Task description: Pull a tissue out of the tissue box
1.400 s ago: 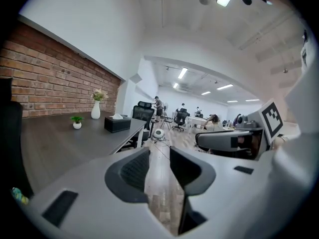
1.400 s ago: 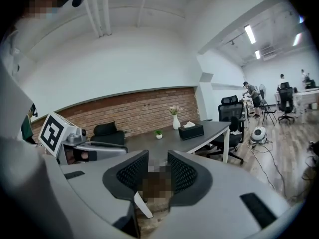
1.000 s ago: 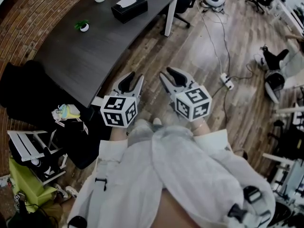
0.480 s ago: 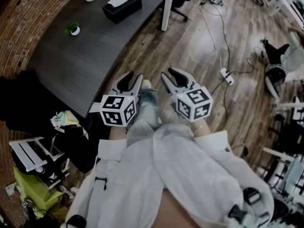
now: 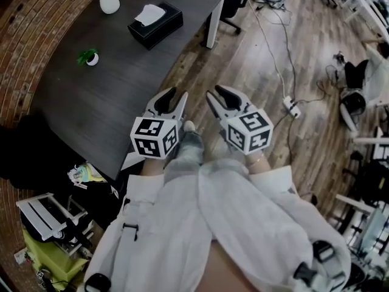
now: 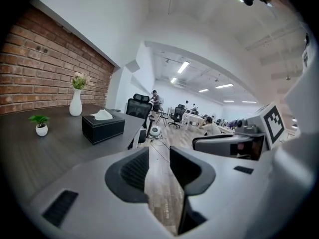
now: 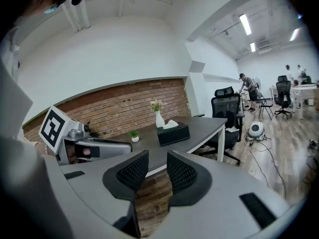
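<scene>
A black tissue box (image 5: 155,24) with a white tissue (image 5: 148,13) sticking out of its top stands on the far part of the dark desk (image 5: 91,96). It also shows in the left gripper view as the box (image 6: 103,126) and in the right gripper view as the box (image 7: 172,132). My left gripper (image 5: 173,100) hangs over the floor near the desk's near edge, open and empty. The right gripper (image 5: 219,96) is beside it, also open with nothing between its jaws. Both are well short of the box.
A white vase (image 5: 108,2) and a small potted plant (image 5: 90,57) stand on the desk left of the box. A cable and power strip (image 5: 290,104) lie on the wooden floor at right. An office chair (image 6: 136,111) stands beyond the desk. Bags and a stool (image 5: 51,215) sit at lower left.
Both grippers have moved forward toward the desk together. The tissue box, vase and plant have come nearer in the head view. The jaws have kept the same gap.
</scene>
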`<state>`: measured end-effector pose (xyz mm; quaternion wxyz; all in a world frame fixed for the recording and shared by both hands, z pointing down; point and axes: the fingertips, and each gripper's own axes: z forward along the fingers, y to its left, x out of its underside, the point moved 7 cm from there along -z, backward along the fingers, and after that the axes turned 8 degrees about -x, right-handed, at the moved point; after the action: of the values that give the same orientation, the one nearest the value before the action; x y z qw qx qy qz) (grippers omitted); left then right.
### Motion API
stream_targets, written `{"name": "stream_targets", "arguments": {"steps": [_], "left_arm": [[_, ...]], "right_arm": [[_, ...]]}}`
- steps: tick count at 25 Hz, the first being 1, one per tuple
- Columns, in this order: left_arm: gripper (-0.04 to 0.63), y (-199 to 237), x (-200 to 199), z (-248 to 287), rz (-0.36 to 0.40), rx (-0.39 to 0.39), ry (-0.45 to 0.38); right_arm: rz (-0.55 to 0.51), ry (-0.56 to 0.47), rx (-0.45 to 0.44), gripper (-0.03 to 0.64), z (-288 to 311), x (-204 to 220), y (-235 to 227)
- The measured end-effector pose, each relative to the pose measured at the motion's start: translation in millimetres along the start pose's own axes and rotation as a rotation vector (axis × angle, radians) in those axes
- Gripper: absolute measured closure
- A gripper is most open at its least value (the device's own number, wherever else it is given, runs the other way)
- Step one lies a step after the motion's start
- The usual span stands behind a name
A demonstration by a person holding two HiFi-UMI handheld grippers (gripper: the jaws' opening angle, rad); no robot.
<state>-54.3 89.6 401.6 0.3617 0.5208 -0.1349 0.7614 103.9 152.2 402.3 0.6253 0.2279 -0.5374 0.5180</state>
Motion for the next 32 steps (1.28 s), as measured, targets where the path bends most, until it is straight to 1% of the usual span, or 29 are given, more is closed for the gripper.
{"name": "stream_targets", "arguments": {"steps": [7,14,19,26,32], "left_arm": [[0.484,55,-44,41,-0.005,-0.023,-0.031],[0.484,101,-74,76,0.002,-0.035,-0.044],[0.485,123,-80,94,-0.013,-0.043,-0.034],[0.484,130,-77,111,-0.031,-0.034,-0.009],[0.483,140,-78,122,-0.049,-0.046,0.011]], "right_arm": [[-0.033,-0.011,-0.031,0.520,66,-46,-27],[-0.056,-0.040,-0.045,0.520,123,-81,-48],[-0.051,-0.046,-0.071,0.523,146,-89,-57],[-0.043,-0.016,-0.059,0.532,158,-90,-71],[-0.039,0.012,-0.056,0.538,170,-94,-87]]}}
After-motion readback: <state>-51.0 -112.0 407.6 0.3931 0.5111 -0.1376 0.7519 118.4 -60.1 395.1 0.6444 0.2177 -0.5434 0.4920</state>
